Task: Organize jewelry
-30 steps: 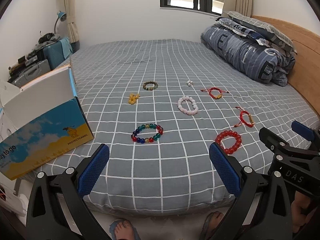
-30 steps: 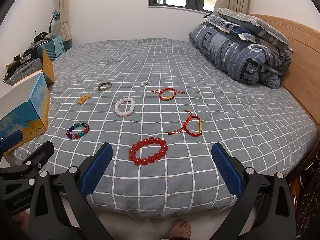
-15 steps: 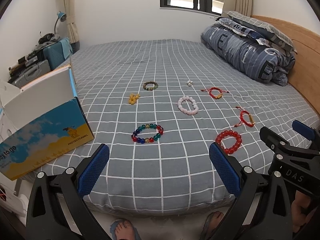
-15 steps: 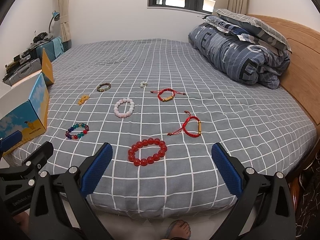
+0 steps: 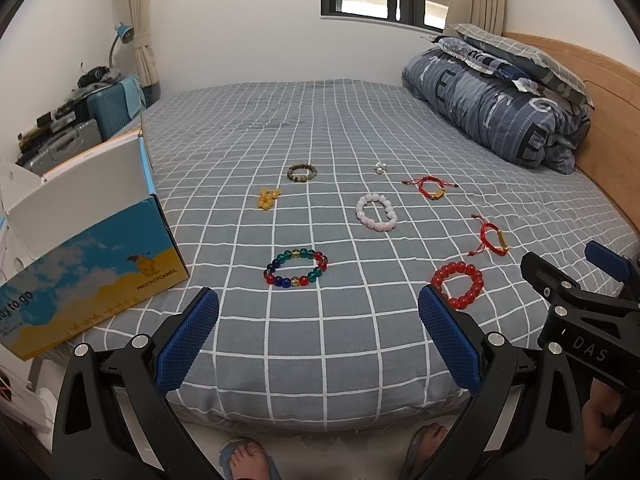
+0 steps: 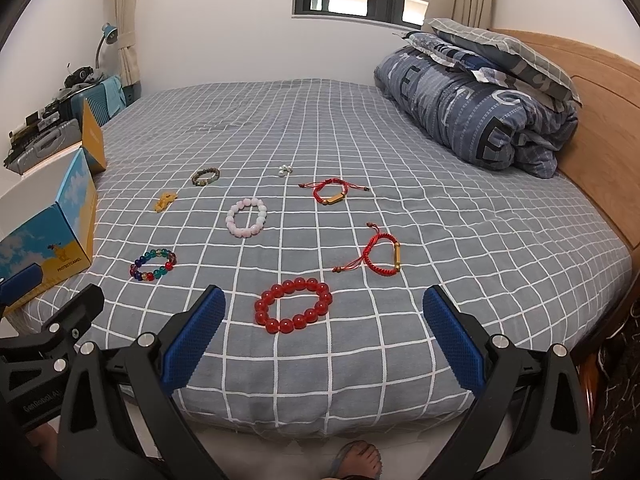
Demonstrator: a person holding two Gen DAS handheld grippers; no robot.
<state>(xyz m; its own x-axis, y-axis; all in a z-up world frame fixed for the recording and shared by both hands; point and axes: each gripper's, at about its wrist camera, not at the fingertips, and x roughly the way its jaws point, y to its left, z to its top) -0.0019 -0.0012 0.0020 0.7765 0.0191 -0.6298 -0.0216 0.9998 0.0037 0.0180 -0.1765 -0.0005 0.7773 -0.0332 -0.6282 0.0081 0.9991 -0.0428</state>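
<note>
Both grippers' fingers spread, empty. Right gripper (image 6: 324, 330) nearest red bead bracelet (image 6: 294, 305) on bed (image 6: 460, 220): descend straight, pinch 1 side (beads roll), carry to box (image 5: 86, 264).

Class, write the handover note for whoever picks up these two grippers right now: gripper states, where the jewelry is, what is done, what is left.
Left gripper: open, empty, at the bed's near edge.
Right gripper: open, empty, facing the red bead bracelet.
On the grey checked bedsheet: multicoloured bead bracelet, pale pink bead bracelet, two red cord bracelets, brown bead bracelet, yellow piece, small white piece.
Open blue-and-yellow cardboard box on the left.
Done: nothing.
Left: all pieces.
</note>
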